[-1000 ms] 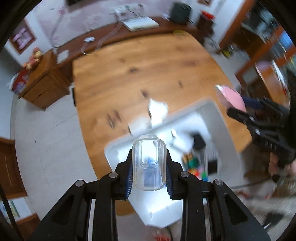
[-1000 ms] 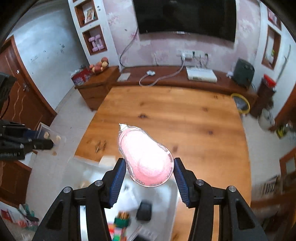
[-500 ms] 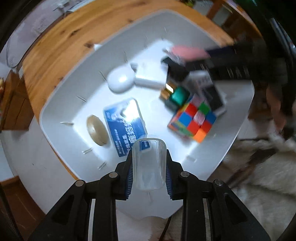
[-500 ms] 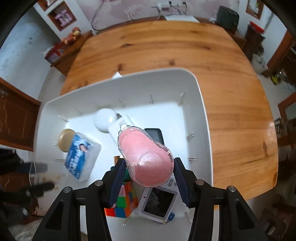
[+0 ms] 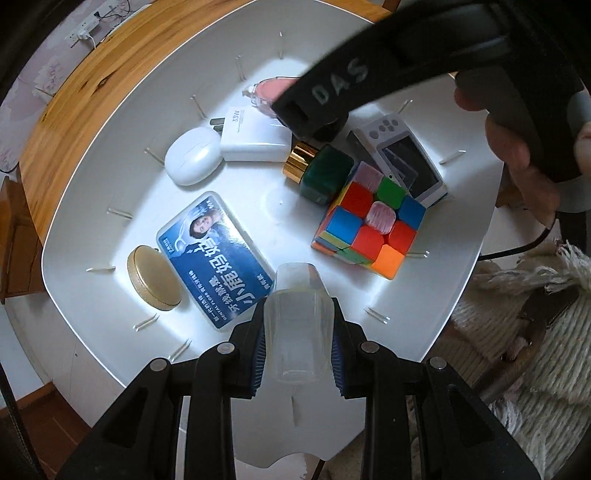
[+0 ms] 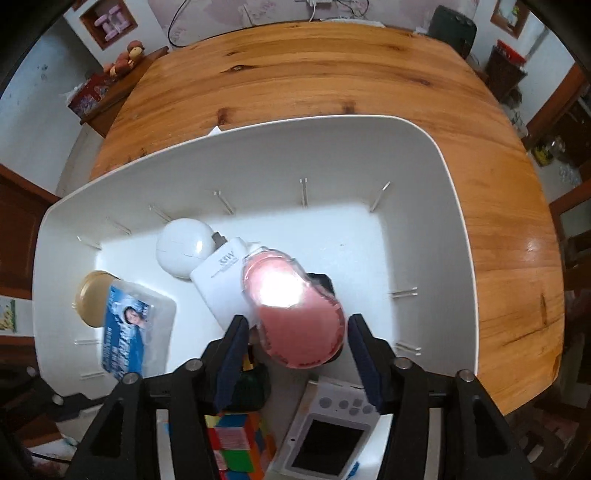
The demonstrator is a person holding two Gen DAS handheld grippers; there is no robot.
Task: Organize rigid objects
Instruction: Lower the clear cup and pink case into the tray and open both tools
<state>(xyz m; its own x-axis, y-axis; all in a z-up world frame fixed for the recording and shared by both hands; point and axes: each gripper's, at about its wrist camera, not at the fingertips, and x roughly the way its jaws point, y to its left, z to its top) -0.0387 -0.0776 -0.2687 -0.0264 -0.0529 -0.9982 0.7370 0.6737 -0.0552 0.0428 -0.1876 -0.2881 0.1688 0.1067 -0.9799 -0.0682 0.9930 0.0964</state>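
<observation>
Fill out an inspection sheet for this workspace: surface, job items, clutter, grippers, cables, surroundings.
Surface: wooden table carrying a white bin.
Job's things: in the bin lie a white oval case, white charger, green bottle, colour cube, white handheld console, blue-labelled box and gold round tin.
Clutter: nothing seen.
Grippers: left gripper shut on a clear plastic case above the bin; right gripper open, its pads clear of the pink case lying between them.
Cables: white leads at the wall.
Surroundings: low wooden cabinet, fringed rug.
</observation>
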